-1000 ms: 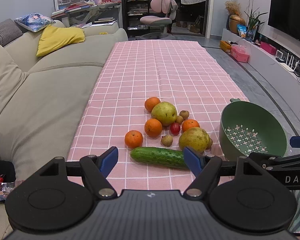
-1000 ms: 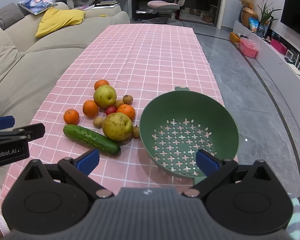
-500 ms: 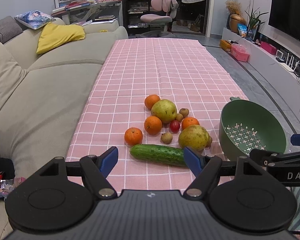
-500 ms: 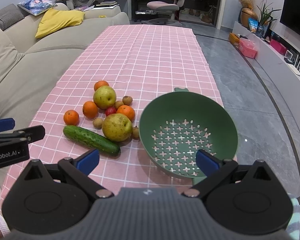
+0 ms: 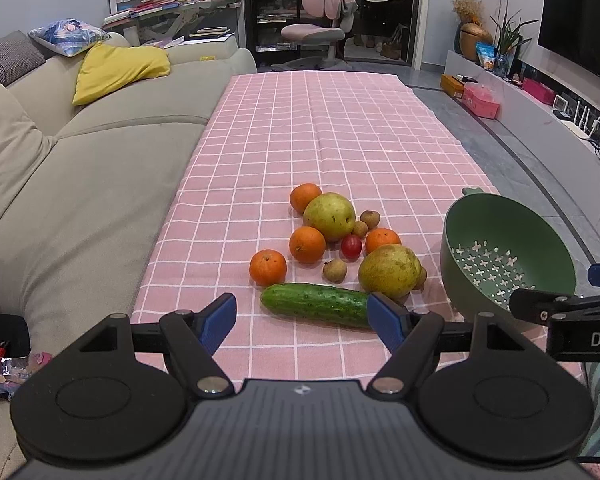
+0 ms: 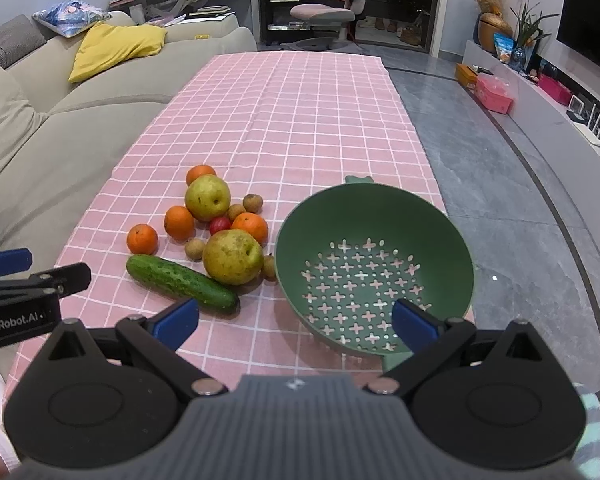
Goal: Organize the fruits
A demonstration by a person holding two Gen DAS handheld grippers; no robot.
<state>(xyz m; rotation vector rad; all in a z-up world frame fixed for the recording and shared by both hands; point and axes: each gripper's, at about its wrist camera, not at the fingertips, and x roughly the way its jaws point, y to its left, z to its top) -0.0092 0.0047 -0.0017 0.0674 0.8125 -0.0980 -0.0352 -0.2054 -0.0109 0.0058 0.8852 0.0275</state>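
- The fruit sits in one loose cluster on the pink checked worktop (image 5: 340, 128), just left of the empty green colander (image 6: 374, 268), which stands near the worktop's right edge.
- Left tongs (image 5: 302, 316) hover low before the cucumber (image 5: 316, 305), jaws spread wide with nothing between them; right tongs (image 6: 296, 322) hang over the colander's near rim, likewise wide open and empty.
- Count: four oranges, the nearest (image 5: 268, 267) standing a little apart; two yellow-green pears, one near (image 5: 389, 270) and one far (image 5: 329, 216); one small red fruit (image 5: 351, 246); four little brown round fruits, one (image 5: 335, 270) lying beside the near pear; one cucumber.
- Handling, as I judge it: the pears look heavy and smooth, best taken across the widest part with a firm squeeze.
- Oranges seem firm with grippy peel, easy across the middle.
- The brown fruits and the red one are small, light and likely to roll or squirt free; close gently.
- The cucumber is stiff and slick; take it mid-length.
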